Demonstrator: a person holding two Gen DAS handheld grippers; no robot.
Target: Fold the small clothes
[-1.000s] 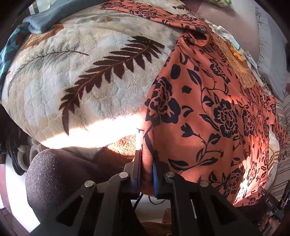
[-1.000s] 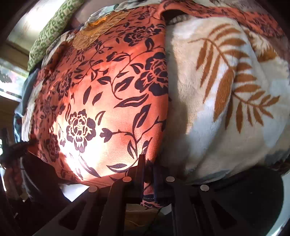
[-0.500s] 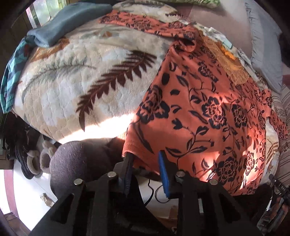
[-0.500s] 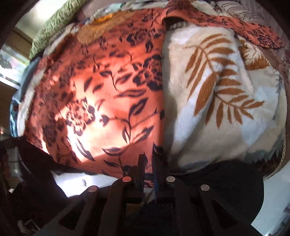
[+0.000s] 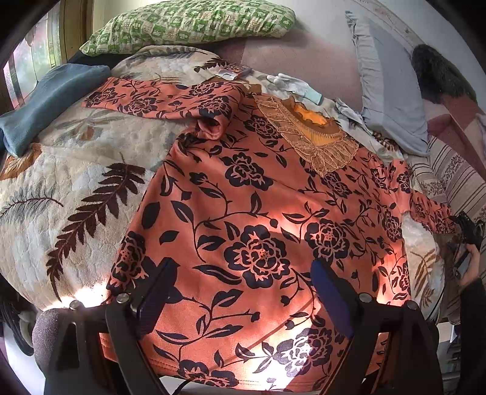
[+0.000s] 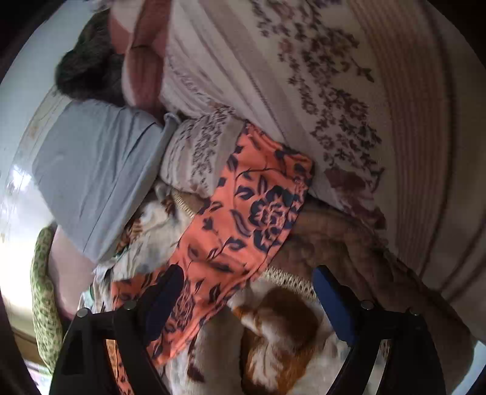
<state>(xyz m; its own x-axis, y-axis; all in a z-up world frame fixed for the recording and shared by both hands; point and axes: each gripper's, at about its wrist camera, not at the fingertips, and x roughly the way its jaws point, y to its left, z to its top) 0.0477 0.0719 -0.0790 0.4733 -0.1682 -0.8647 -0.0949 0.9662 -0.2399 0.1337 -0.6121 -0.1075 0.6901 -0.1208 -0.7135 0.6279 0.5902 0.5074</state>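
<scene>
while both claws, left claw [image 5: 243, 291] and right claw [image 6: 246, 291], are opening on nothing, i log: orange floral top [image 5: 258, 212] flat on bed blanket [image 5: 60, 188]; pinch sleeve [image 6: 249, 212] near cuff, fold inward squarely.

Grey pillow [image 5: 391, 100] and striped bedding [image 6: 349, 91] probably crowd the sleeve [image 6: 243, 212].

I'm in a bedroom at home. In front of me is a bed covered by a plush leaf-print blanket [image 5: 76, 188], with a green checked pillow [image 5: 188, 24] and a grey pillow [image 5: 391, 100] at its head against a pale wall [image 5: 319, 21]. A striped, flowered quilt [image 6: 349, 100] lies bunched at one side. A folded blue towel [image 5: 45, 103] sits beside a window [image 5: 36, 51], and sunlight falls across the bedding.
</scene>
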